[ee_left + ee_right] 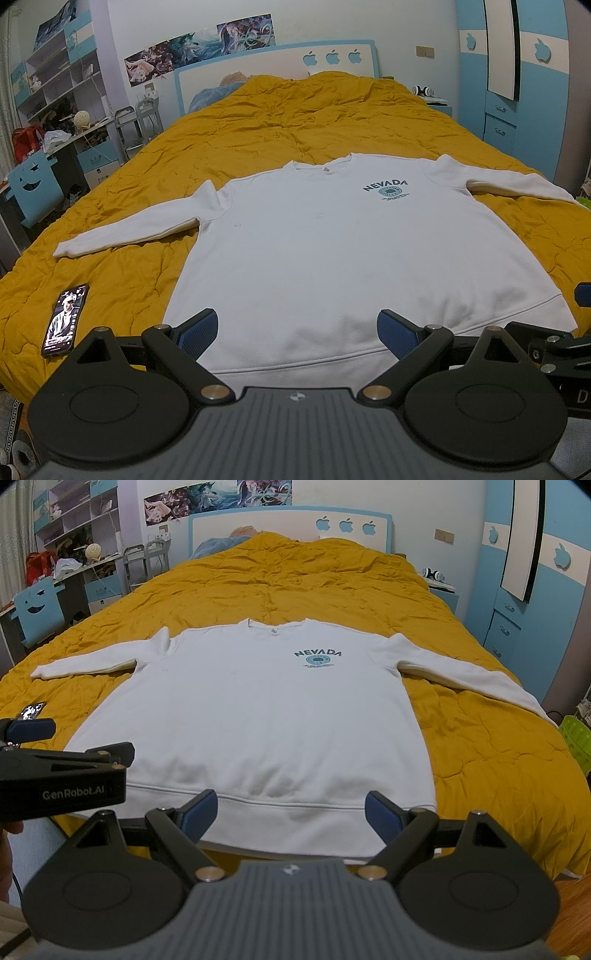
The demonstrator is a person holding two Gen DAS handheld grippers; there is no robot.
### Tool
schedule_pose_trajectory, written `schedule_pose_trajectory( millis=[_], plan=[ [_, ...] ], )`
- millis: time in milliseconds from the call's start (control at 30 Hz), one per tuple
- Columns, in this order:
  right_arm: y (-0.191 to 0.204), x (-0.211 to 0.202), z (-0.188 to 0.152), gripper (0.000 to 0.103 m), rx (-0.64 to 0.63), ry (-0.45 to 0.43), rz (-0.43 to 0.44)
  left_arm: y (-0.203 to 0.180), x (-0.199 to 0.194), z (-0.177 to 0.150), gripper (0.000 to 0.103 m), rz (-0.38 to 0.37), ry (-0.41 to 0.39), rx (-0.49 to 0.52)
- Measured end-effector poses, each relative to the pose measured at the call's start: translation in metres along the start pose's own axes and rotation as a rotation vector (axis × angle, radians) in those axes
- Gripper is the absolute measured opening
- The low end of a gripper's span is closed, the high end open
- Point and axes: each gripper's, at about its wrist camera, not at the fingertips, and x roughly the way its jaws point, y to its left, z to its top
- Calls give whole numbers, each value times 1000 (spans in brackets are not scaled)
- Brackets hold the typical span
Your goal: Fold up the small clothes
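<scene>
A white sweatshirt [332,251] is seen laid flat, front up, on the bed [258,122], collar toward the headboard and hem toward both grippers. Its long axis runs straight away from the cameras; the sleeves are spread out to either side, one toward the phone [65,320] lying on the quilt, the other toward the wardrobe side.

The left gripper [297,330] is held just short of the hem band, fingers spread wide, nothing between them. The right gripper [291,812] is likewise spread and empty, poised at the hem from the near edge of the bed. Neither is seen touching the cloth, though contact at the hem cannot be ruled out from these angles.

In the right wrist view the hem sits squarely between the blue pads [201,808], so both hem corners are judged to be about equally within reach, the left gripper nearer the corner on the phone side, the right gripper nearer the other. The folding is judged not yet begun: the garment is fully opened out, no crease made.

No containers are involved in the task; only a green basket [578,738] is glimpsed beside the bed, contents not discernible.
</scene>
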Motion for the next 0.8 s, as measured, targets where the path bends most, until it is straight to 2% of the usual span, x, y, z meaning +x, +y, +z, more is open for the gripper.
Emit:
schedule_pose_trajectory(
  millis=[333,533,600,700,733,800],
  plan=[
    [-1,6,0,83,-2,5,4,9,6,-5,103,-11,12,-7],
    [-10,14,7,83,39,-62,37,24,20,3,103,-35,-20,-34],
    [-19,19,14,83,63,-102,71,33,26,10,103,-56,-31,-66],
    [-34,31,24,83,85,-155,162,55,36,17,103,-152,-88,-135],
    [-37,36,29,83,86,-157,169,64,40,20,103,-170,-97,-158],
    [-41,48,42,83,69,-162,132,79,51,28,103,-155,-100,-178]
  ],
)
